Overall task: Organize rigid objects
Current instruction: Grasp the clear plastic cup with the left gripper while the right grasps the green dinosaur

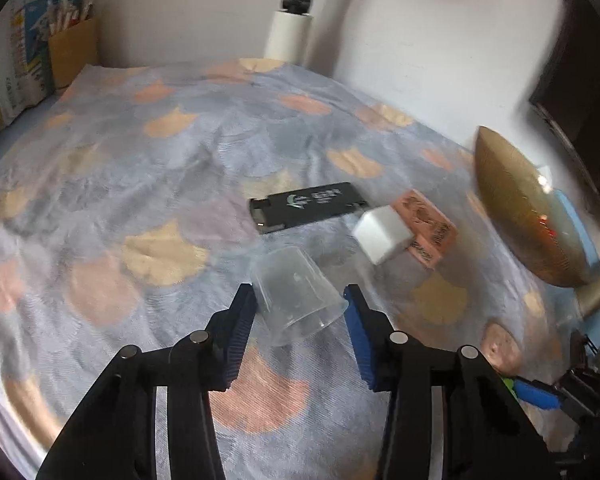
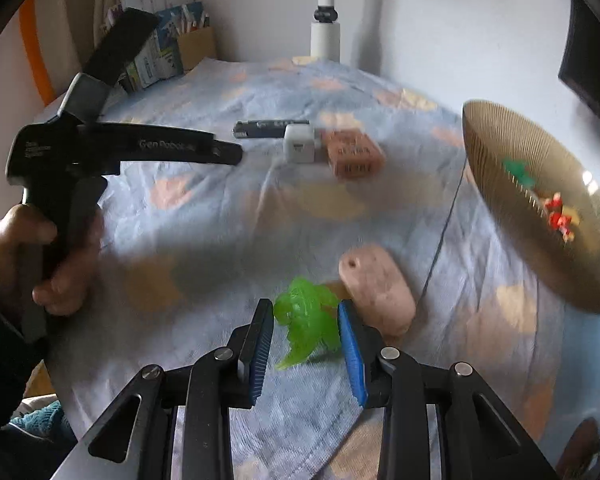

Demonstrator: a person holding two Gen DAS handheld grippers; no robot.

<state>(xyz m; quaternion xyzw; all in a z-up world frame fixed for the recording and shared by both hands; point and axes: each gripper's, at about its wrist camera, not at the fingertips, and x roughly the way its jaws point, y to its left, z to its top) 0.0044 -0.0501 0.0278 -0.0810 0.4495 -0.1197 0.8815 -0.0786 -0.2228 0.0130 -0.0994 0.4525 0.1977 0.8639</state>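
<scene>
Green plastic toy (image 2: pixel 306 320), light and stiff, sits clamped in my right hand-held gripper (image 2: pixel 305 334); left hand-held gripper (image 1: pixel 300 320) straddles a flimsy clear cup (image 1: pixel 296 292), pads apparently touching, twelve o'clock.

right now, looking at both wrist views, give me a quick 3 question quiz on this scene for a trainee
1. True or false: the clear plastic cup stands upright on the patterned cloth.
2. Multiple choice: what sits between the pads of the right gripper? A) a white cube B) a green plastic toy C) a black rectangular device
3. Fill in: the white cube rests against the ____ box.

Key
1. False. The cup lies on its side, between the fingers of the left gripper.
2. B, the green plastic toy.
3. Pink, the pink box; the black rectangular device lies to their left.
</scene>
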